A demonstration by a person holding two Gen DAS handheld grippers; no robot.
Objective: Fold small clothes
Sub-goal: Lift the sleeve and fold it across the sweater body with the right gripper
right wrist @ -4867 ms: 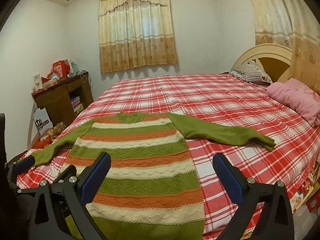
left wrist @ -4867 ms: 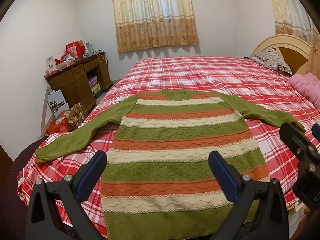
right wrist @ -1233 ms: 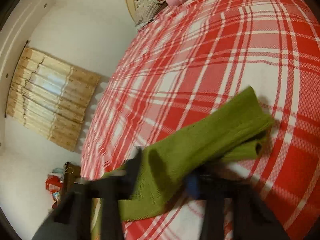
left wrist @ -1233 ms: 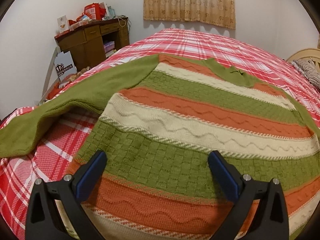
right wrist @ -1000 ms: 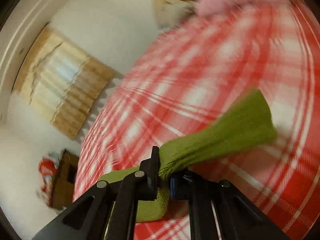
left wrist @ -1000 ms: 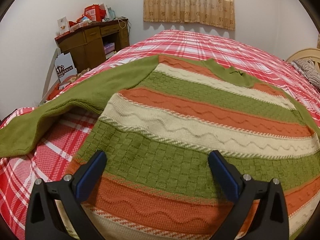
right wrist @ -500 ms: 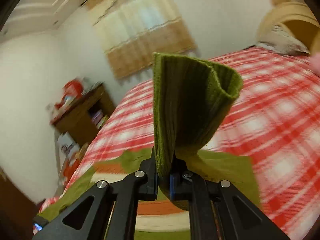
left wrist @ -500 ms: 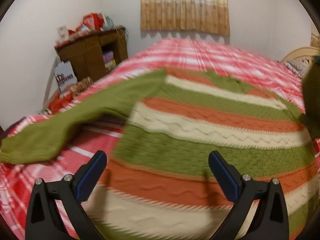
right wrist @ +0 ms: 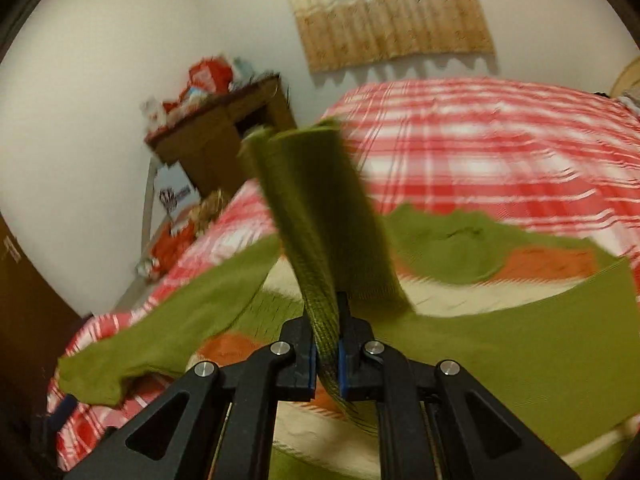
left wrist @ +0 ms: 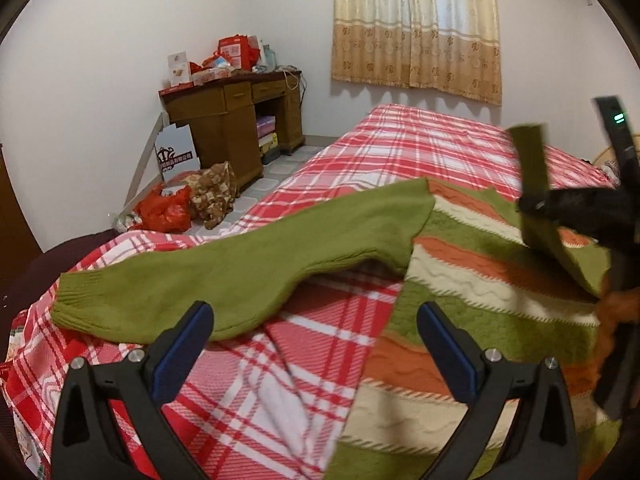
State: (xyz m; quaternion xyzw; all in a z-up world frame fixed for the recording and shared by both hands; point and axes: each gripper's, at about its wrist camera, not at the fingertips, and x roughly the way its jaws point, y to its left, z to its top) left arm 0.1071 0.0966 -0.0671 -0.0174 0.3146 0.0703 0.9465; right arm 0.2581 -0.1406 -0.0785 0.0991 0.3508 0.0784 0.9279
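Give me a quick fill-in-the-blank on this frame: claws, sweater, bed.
1. The right claw is shut on the sweater's green ____.
2. The left claw is ____, holding nothing.
3. The striped sweater lies on a red ____ bedspread.

Missing words: sleeve; open; plaid

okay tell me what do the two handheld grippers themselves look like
Both the left gripper and right gripper have black plastic frames with triangular cut-outs, silver screws at the joints, and blue pads lining their fingers.
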